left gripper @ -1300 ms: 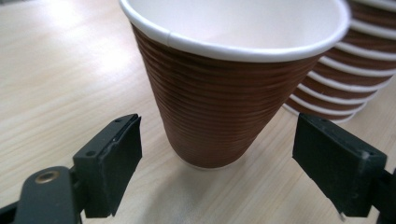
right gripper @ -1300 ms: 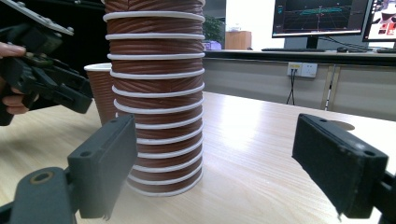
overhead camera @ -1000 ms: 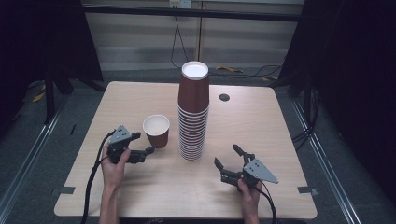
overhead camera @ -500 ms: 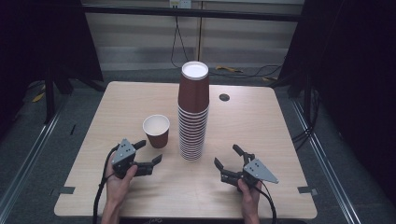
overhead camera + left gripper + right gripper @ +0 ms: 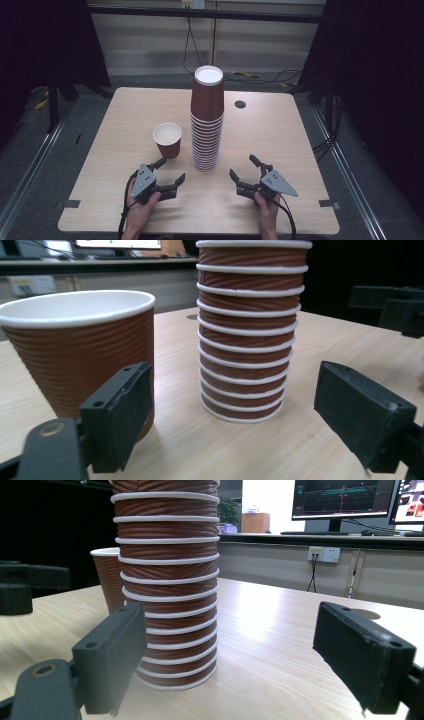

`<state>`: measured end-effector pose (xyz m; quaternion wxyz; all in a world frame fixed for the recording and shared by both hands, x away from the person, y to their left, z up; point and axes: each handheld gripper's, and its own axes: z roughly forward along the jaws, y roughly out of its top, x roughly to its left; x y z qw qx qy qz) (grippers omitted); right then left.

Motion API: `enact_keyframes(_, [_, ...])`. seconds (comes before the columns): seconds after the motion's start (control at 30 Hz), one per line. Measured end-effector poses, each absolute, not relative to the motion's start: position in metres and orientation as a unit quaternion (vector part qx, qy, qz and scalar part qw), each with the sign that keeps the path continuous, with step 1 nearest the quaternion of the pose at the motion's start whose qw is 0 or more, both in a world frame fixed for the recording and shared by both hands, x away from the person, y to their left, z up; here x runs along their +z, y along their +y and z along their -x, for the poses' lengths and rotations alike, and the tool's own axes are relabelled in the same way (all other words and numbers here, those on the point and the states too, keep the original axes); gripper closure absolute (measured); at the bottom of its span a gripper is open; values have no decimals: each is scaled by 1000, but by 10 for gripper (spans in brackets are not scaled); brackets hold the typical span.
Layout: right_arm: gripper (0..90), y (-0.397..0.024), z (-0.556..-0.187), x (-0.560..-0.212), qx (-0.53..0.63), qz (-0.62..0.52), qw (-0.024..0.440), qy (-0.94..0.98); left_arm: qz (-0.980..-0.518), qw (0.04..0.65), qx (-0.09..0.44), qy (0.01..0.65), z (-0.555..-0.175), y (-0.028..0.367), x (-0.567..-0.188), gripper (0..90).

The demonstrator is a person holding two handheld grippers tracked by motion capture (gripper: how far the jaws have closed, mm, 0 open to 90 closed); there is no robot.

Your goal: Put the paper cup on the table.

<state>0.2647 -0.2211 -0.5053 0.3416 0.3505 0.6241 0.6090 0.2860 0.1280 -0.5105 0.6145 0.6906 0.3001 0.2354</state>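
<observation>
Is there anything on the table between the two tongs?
No. In the high view the wood between the left tongs and the right tongs is bare. The cup stack stands farther back, beside the single cup.

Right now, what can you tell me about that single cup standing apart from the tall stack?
The single cup is brown ribbed paper with a white rolled rim and white inside, and looks empty. It stands upright, mouth up, on the wooden table, just left of the tall stack and apart from it. Nothing touches it; the left tool sits open nearby, short of its wall.
</observation>
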Motion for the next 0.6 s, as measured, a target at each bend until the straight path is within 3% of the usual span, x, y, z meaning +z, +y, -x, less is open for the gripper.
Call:
enact_keyframes(0.27, [138,-221,-265,-505,609,-350,341,624,-644,661,259,287,-279,136,-515,154])
enact_keyframes(0.6, [136,-221,-265,-505,604,-358,344,623,-649,662,252,276,-279,135,-515,147])
